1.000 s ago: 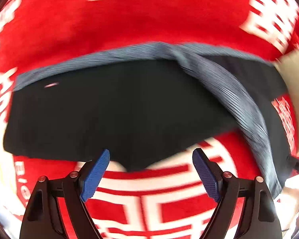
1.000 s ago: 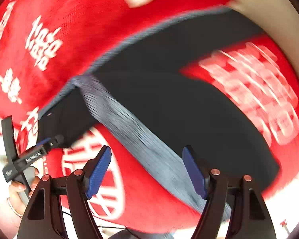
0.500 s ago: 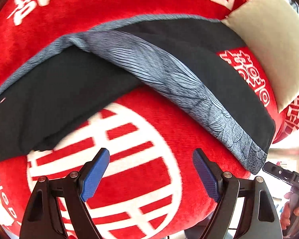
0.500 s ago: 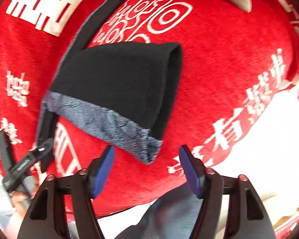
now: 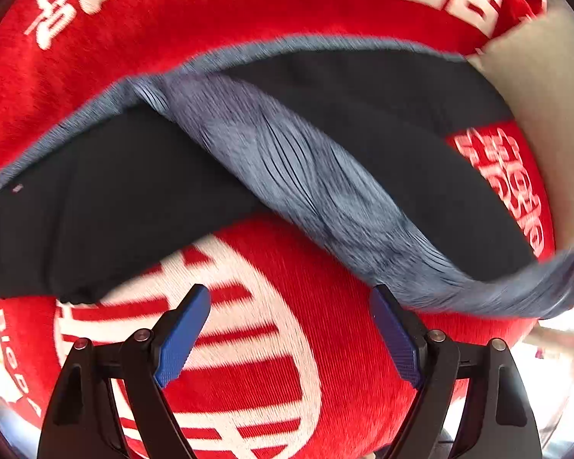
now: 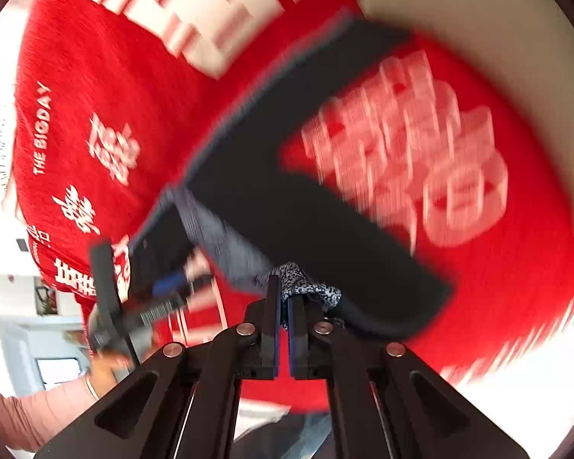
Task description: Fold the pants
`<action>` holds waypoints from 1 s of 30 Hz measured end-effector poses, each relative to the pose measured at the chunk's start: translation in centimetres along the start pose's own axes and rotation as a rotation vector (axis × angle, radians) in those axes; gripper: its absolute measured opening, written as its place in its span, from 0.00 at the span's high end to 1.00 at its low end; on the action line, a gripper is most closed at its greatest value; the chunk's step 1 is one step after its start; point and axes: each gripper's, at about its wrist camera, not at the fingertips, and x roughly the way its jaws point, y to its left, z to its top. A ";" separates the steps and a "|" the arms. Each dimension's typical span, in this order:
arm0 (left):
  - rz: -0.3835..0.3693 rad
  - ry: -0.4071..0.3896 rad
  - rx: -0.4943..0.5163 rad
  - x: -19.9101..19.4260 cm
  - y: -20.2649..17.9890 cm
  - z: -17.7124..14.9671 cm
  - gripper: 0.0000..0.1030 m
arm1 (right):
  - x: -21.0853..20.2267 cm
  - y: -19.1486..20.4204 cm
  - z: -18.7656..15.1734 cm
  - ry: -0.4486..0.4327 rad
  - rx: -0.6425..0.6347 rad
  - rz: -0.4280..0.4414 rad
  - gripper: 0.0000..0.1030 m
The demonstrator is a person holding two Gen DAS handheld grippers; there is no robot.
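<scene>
Black pants with a grey-blue patterned waistband lie on a red blanket with white characters. My left gripper is open and empty, just short of the pants over bare blanket. My right gripper is shut on the grey patterned waistband end, with the black pants stretching away from it. The left gripper and the hand holding it show at the left of the right wrist view. Both views are motion-blurred.
A beige cushion lies at the blanket's far right; it also shows in the right wrist view. The blanket's edge drops to a pale floor near my right gripper. A room with white furniture shows at the lower left.
My right gripper was open near the waistband end; now it is shut on it and lifting it. The left gripper has shifted back over the blanket and stays open.
</scene>
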 end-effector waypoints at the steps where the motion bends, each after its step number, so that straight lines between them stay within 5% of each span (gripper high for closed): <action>1: 0.011 -0.010 -0.014 -0.3 -0.1 0.7 0.16 | -0.5 0.4 2.2 -0.015 -0.032 -0.010 0.97; 9: 0.087 -0.095 -0.128 -1.8 0.6 5.9 0.16 | -0.1 2.8 19.9 -0.105 -0.274 -0.236 0.97; 14: 0.144 -0.103 -0.166 -0.1 0.5 9.3 0.16 | 4.5 2.5 24.9 -0.059 -0.347 -0.390 0.96; 17: 0.149 -0.099 -0.185 0.4 0.8 11.1 0.16 | 5.8 1.8 26.0 -0.013 -0.309 -0.433 0.71; 19: 0.163 -0.101 -0.174 0.6 0.9 11.8 0.16 | 5.1 1.8 26.0 -0.041 -0.280 -0.412 0.19; 23: 0.180 -0.079 -0.158 1.7 0.7 13.0 0.16 | 2.0 3.1 24.5 -0.166 -0.312 -0.416 0.23; 24: 0.179 -0.073 -0.160 2.1 0.6 13.2 0.16 | 1.9 3.3 24.2 -0.166 -0.321 -0.402 0.42; 25: 0.178 -0.067 -0.160 2.5 0.4 13.4 0.16 | 2.3 3.5 23.6 -0.147 -0.334 -0.392 0.60; 30: 0.177 -0.073 -0.184 4.6 -0.3 14.7 0.13 | 9.2 1.5 20.9 0.043 -0.398 -0.456 0.66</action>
